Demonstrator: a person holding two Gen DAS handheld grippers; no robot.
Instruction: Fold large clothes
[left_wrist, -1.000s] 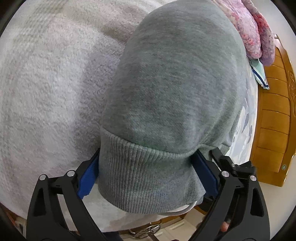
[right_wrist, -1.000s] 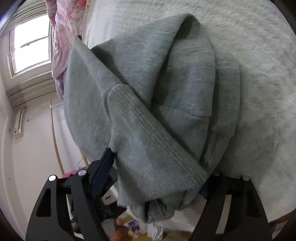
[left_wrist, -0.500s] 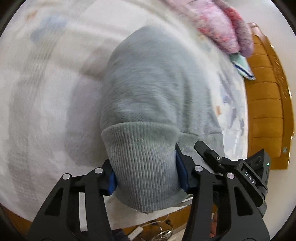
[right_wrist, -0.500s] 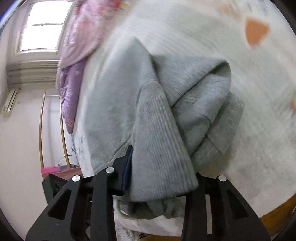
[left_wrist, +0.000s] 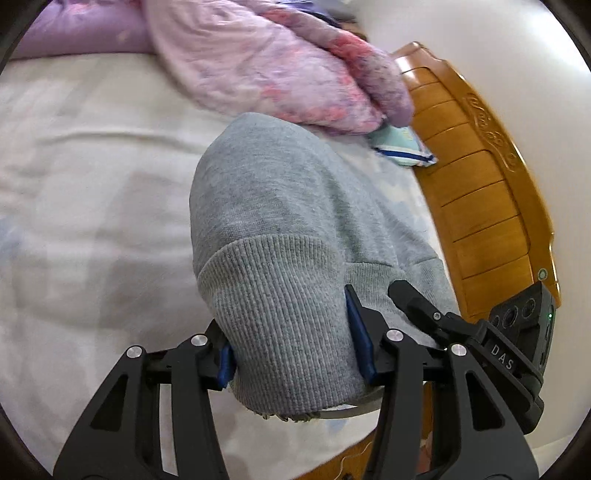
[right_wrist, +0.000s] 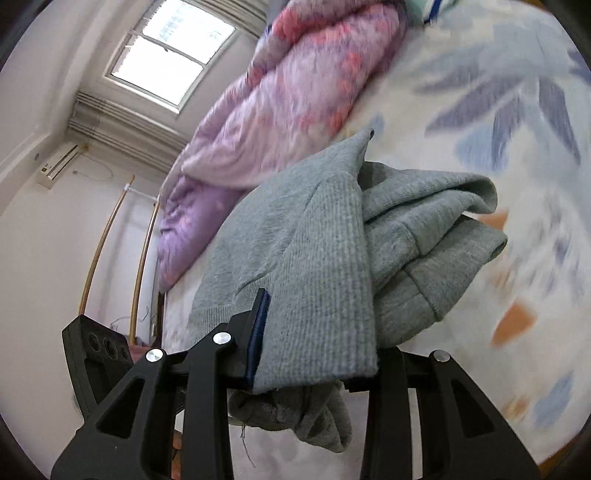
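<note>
Both grippers had just clamped the grey knitted sweatshirt (left_wrist: 273, 221) by its ribbed hem: left gripper (left_wrist: 291, 339), right gripper (right_wrist: 314, 332). Now lifted off the bed (left_wrist: 92, 166), it hung ready for folding.

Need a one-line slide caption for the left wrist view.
Left gripper clamps the ribbed hem of a grey sweatshirt over a white bed, pink quilt and wooden headboard behind.

Left gripper (left_wrist: 295, 332) fingers (left_wrist: 356, 332) clamped on grey sweatshirt (left_wrist: 273, 229) ribbed hem, above white bed (left_wrist: 92, 184), pink quilt (left_wrist: 258, 62) beyond
</note>
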